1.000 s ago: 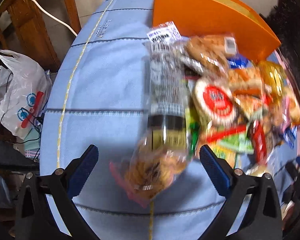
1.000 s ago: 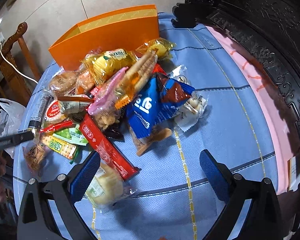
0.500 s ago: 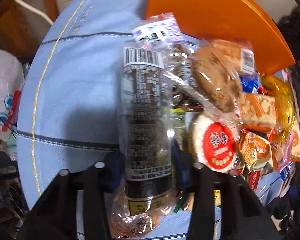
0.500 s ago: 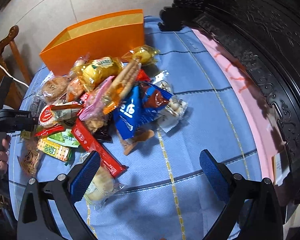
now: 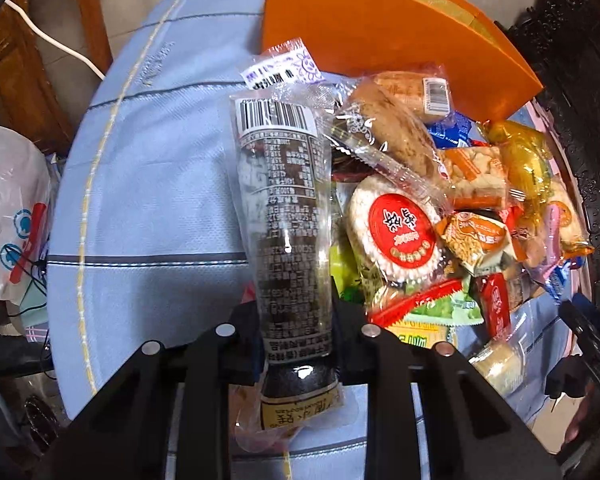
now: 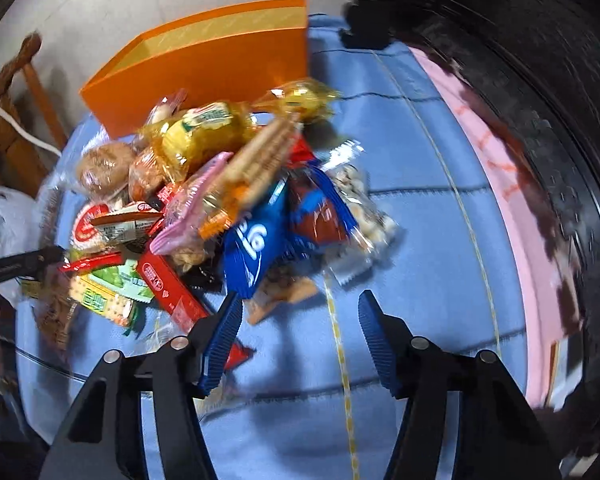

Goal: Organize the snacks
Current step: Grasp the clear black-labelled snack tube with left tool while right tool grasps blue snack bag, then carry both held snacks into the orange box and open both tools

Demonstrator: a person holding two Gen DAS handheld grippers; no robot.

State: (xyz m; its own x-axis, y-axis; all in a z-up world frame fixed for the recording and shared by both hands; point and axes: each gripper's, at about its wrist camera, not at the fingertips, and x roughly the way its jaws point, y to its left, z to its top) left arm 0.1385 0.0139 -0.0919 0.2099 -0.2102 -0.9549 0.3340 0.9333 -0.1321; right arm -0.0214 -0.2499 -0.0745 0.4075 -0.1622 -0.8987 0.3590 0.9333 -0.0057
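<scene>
Having just closed, the left gripper (image 5: 296, 320) jaws clamp a long dark packet (image 5: 288, 216) (right gripper (image 6: 300, 328) jaws half-closed, empty).

Left gripper (image 5: 296, 336) jaws just closed to a clamp; right gripper (image 6: 300, 336) jaws narrowing, empty.

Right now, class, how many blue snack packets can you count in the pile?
2 in the right wrist view: a blue packet with white lettering and a blue-and-brown packet overlapping beside it. More may be buried beneath.

Orange box (image 5: 380, 36); blue cloth (image 5: 148, 184) w/ yellow stripes.
</scene>
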